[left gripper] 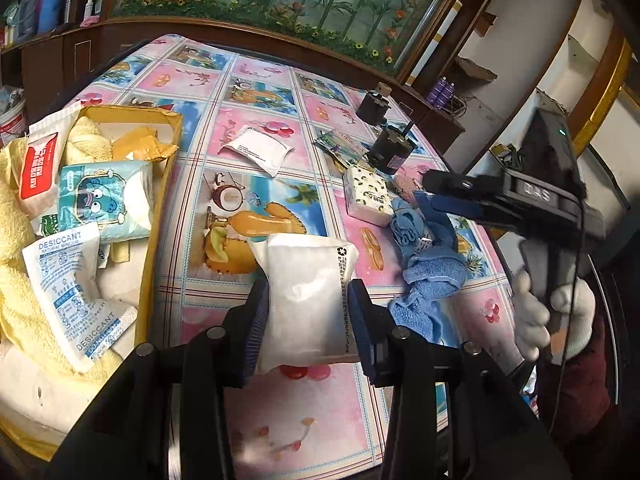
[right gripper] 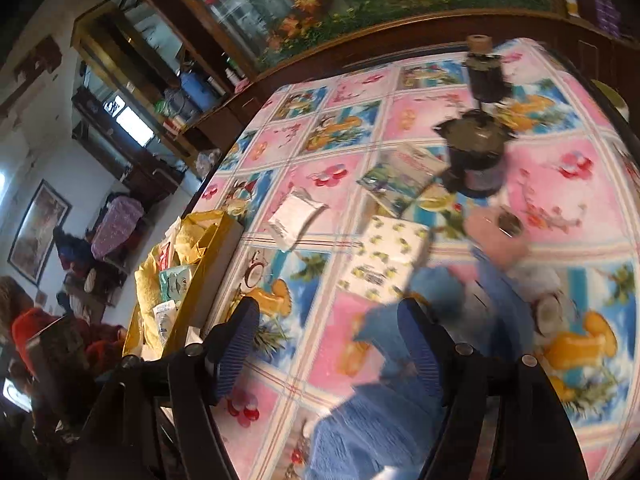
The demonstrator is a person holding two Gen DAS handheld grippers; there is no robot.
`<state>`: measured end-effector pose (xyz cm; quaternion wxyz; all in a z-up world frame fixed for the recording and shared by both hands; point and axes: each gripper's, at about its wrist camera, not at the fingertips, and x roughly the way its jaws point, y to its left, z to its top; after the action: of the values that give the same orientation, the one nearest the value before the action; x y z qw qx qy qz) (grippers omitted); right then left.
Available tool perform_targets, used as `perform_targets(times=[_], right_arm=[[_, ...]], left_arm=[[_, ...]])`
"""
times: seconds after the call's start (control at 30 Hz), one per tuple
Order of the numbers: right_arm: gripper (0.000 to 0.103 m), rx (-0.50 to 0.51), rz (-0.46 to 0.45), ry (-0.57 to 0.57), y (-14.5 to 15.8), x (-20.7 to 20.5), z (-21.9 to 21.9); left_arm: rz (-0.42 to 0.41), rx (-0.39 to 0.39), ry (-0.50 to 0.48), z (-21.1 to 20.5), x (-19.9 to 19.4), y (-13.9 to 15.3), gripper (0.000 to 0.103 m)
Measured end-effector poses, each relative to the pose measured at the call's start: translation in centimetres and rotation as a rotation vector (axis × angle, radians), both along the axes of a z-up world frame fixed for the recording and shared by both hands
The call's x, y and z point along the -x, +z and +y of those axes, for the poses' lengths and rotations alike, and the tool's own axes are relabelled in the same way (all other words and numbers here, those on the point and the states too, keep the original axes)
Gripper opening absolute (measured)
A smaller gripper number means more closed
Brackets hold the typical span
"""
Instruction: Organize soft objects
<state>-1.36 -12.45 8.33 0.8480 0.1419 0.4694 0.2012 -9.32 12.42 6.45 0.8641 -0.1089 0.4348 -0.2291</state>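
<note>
White soft pouch [left gripper: 306, 300]: sitting clamped between the blue pads of the left gripper [left gripper: 308, 312], hanging above the patterned tablecloth [left gripper: 256, 120], just right of the box.

Far left: lying in the yellow cardboard box [left gripper: 160, 200], a yellow towel [left gripper: 16, 248], two desiccant sachets [left gripper: 68, 276], a cartoon tissue pack [left gripper: 106, 200] and a red-labelled white packet [left gripper: 38, 168], all overlapping.

Middle of the cloth: resting flat, another white pouch [left gripper: 260, 148], well apart from the box.

Further right: lying near each other, a green printed packet [left gripper: 340, 142], a lemon-print tissue pack [left gripper: 368, 196] and two dark cylindrical objects [left gripper: 390, 152].

Right: spreading crumpled on the cloth, a blue towel [left gripper: 428, 272], touching the lemon-print pack. Hovering over it, the right gripper [right gripper: 332, 352], fingers standing apart with towel blurred beneath; nothing pinched. Gripping its handle, a white-gloved hand [left gripper: 552, 312].
</note>
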Motion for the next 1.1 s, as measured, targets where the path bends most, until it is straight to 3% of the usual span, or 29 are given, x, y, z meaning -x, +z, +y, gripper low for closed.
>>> perform_targets(times=[0.17,0.3,0.47,0.53,0.57,0.6,0.63,0.7,0.97,1.1], right_arm=[[0.086,0.178,0.027,0.184,-1.4,-7.0,8.4],[0.086,0.269,0.079,0.216,-3.4,-11.9,12.2],[0.087,0.376,0.147,0.247,-6.4,-14.2,14.3],[0.084,0.44,0.112,0.249,-6.7,-13.5,14.9],[0.075,0.486,0.087,0.246,-6.7,-13.0,15.2],[0.057,0.494,0.076,0.248,-6.6,-12.6,15.3],[0.033,0.489,0.054,0.246,-6.2,-12.1,15.3],[0.014,0.425,0.075,0.242,-5.6,-11.8,14.9],[0.007,0.356,-0.008,0.206,-2.4,-9.1,14.3],[0.007,0.282,-0.063,0.244,1.3,-6.0,15.0]], left_arm=[[-0.034,0.024,0.029,2.9,0.9,2.3,0.038],[-0.036,0.015,0.11,7.2,1.0,3.1,0.038],[-0.016,-0.023,0.231,12.6,0.9,2.2,0.038],[0.0,-0.026,0.271,14.0,0.8,1.4,0.038],[0.009,-0.026,0.288,14.5,0.7,0.8,0.038],[0.02,-0.027,0.303,15.0,0.5,0.4,0.038],[0.029,-0.029,0.319,15.4,0.4,0.0,0.038],[0.044,-0.037,0.346,16.0,0.3,-0.6,0.038],[0.069,-0.202,0.407,16.4,0.9,-1.3,0.044],[0.074,-0.197,0.429,16.7,1.1,-1.5,0.057]])
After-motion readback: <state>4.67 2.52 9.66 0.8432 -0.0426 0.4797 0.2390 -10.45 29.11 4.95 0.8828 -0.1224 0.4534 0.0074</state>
